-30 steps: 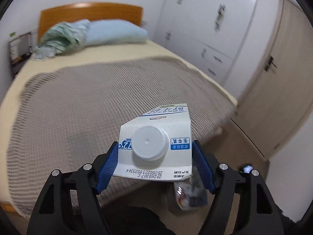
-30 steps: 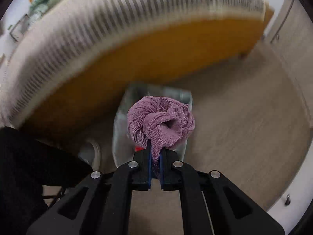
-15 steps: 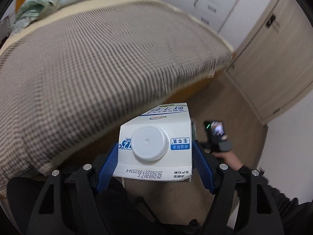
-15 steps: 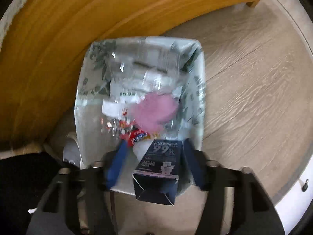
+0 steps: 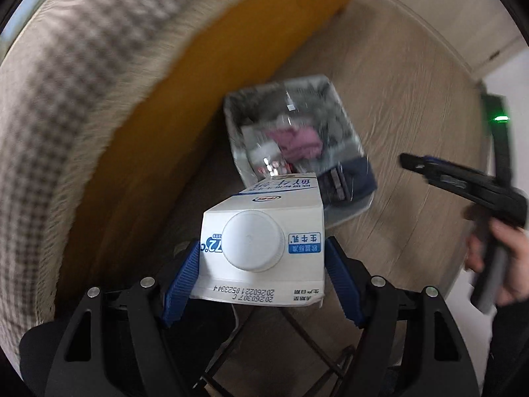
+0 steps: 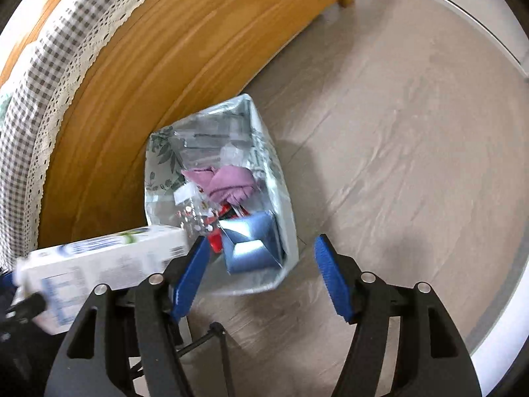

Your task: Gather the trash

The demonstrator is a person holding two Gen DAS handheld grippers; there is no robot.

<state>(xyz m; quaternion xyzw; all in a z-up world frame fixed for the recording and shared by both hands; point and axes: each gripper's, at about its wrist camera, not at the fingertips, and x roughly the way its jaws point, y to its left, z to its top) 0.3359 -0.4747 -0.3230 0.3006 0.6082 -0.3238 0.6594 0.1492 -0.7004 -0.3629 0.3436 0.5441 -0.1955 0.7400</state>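
My left gripper (image 5: 263, 269) is shut on a white milk carton (image 5: 264, 248) with a round white cap, held above and just short of the trash bin (image 5: 350, 205). The carton also shows at the lower left of the right wrist view (image 6: 102, 261). The bin (image 6: 284, 205) stands on the floor against the bed frame and holds a purple cloth (image 6: 231, 182), a dark blue box (image 6: 251, 244) and wrappers. My right gripper (image 6: 261, 278) is open and empty above the bin's near edge; it also shows at the right of the left wrist view (image 5: 463, 182).
The wooden bed frame (image 6: 148, 76) with a checked cover (image 6: 29, 92) runs along the left. Wood floor (image 6: 396, 132) lies to the right of the bin. White wardrobe base (image 6: 463, 10) at the far right.
My right gripper opened and dropped the purple cloth into the bin, then drew back. My left gripper swung down from over the bed toward the bin with the carton.
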